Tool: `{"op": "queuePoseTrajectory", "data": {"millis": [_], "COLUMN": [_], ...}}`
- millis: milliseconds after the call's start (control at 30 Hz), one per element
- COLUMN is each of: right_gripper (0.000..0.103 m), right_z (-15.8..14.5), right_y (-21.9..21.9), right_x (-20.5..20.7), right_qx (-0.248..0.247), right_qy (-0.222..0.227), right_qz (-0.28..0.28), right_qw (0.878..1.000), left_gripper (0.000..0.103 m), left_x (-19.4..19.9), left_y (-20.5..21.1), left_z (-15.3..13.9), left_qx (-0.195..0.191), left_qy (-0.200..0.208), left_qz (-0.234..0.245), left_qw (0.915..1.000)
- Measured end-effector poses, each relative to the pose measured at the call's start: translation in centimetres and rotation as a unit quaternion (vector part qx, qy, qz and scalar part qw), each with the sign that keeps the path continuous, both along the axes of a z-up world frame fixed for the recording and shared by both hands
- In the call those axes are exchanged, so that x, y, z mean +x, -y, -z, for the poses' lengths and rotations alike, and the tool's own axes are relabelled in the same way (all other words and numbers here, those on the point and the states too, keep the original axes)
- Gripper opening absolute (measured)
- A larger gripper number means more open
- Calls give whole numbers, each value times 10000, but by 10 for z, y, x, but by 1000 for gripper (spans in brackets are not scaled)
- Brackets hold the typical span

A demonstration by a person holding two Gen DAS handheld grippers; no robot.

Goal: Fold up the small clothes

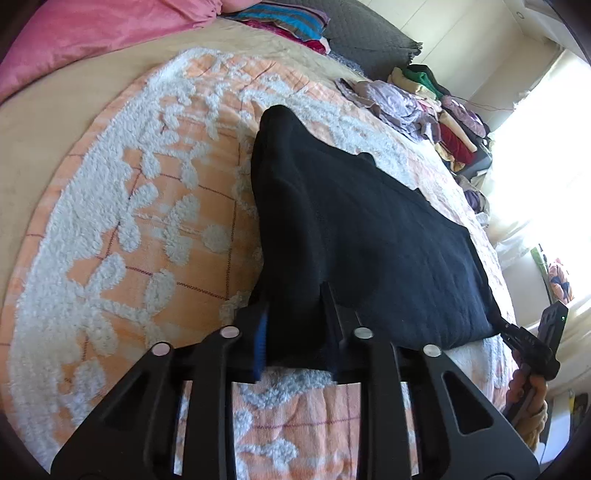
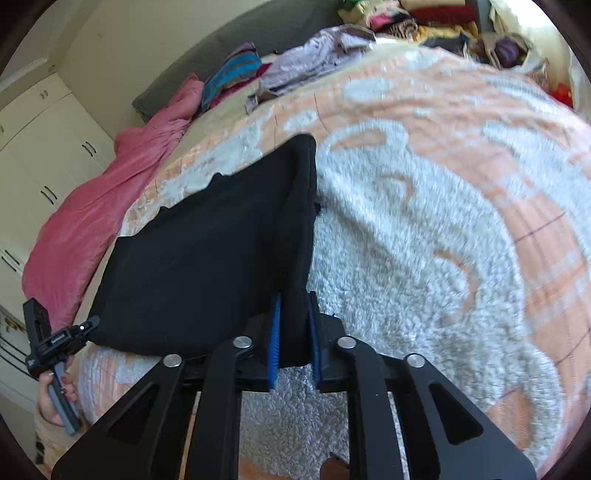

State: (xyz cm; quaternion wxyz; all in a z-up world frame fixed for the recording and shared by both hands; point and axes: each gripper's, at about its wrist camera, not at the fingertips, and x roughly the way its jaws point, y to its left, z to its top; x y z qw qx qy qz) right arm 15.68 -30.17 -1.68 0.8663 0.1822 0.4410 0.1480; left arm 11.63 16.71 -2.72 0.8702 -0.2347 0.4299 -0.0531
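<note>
Bedspread (image 1: pixel 147 206) under gripped black garment (image 1: pixel 351 229)

Black garment (image 1: pixel 354 229) mid-frame, plain, no print. Bedspread (image 1: pixel 122 221) under it: peach-orange w/ white fluffy floral tufts & thin maroon grid lines. Pink blanket (image 1: pixel 92 33) upper left. Clothes pile (image 1: pixel 443 110) upper right: lilac, red, green, cream. Tongs black w/ blue pads (image 2: pixel 275 343).

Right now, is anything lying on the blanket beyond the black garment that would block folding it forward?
Nothing visible. The black garment is pinched at both near corners, and the blanket beyond it lies bare up to the clothes pile.
</note>
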Motion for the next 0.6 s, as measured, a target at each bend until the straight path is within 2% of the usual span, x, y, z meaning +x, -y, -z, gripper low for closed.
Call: {"op": "queuePoseTrajectory", "data": {"millis": [200, 300, 500, 600], "right_gripper": [10, 13, 27, 33], "right_z": [3, 5, 9, 10], "right_y": [-8, -11, -13, -11], "right_x": [-11, -12, -9, -10], "right_qx": [-677, -892, -1134, -1153], "right_qy": [36, 34, 82, 82], "right_qz": [77, 88, 191, 237], "right_qw": [9977, 9960, 9933, 9930], "left_gripper": [15, 19, 24, 33], "left_x": [-9, -9, -12, -12], "left_y": [-2, -1, 6, 6], "left_z": [8, 10, 8, 9], "left_qx": [108, 209, 451, 602], "left_qy": [-142, -167, -123, -151], "left_qz": [4, 11, 50, 5], "left_qw": [9998, 9996, 9989, 9981]}}
